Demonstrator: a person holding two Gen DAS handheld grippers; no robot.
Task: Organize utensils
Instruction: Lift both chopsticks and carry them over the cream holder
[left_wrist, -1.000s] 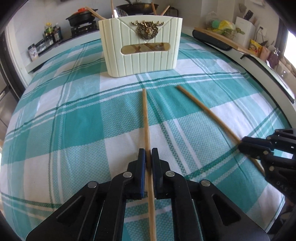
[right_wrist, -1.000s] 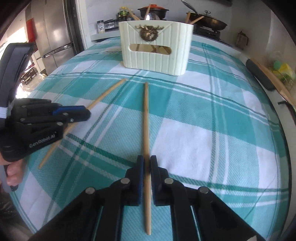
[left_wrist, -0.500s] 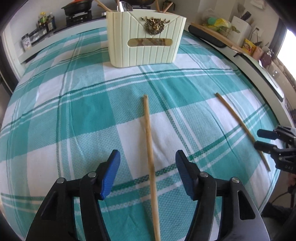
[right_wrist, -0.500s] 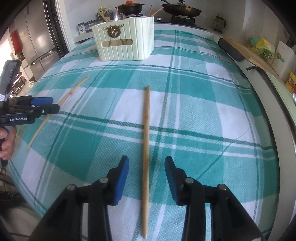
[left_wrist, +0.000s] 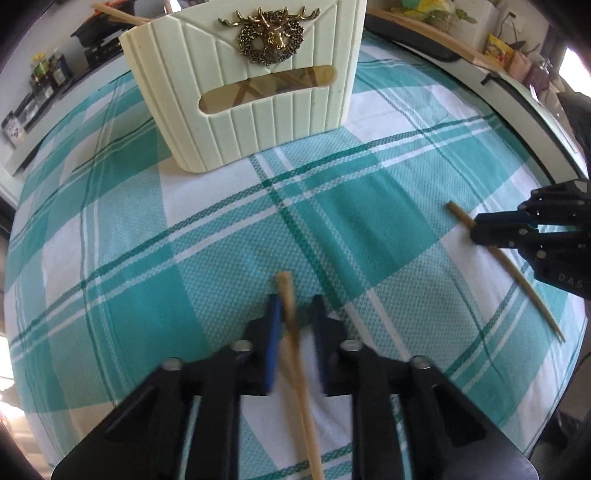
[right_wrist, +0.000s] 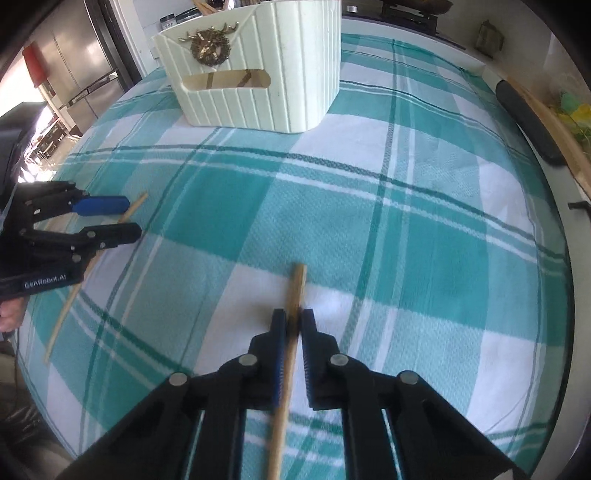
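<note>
Two wooden chopsticks lie on the teal plaid cloth in front of a cream utensil holder (left_wrist: 258, 122) (right_wrist: 258, 107) with a brass deer badge. My left gripper (left_wrist: 295, 299) (right_wrist: 125, 218) straddles the left chopstick (left_wrist: 286, 284) (right_wrist: 62, 314) near its thick end. Its jaws are closing, with a gap still showing on the right pad's side. My right gripper (right_wrist: 294, 314) (left_wrist: 476, 227) is shut on the right chopstick (right_wrist: 298, 280) (left_wrist: 517, 273), a short way behind its thick end. Both chopsticks point toward the holder.
The holder has other wooden sticks inside, seen through its slot. Behind the table are a stove with pans, jars (left_wrist: 48, 70) and a steel fridge (right_wrist: 77, 55). A cutting board (right_wrist: 554, 125) lies along the right counter edge.
Both grippers opened, slid forward along their chopsticks toward the thick ends and the holder, then narrowed around them again. The holder looks nearer in both views.
</note>
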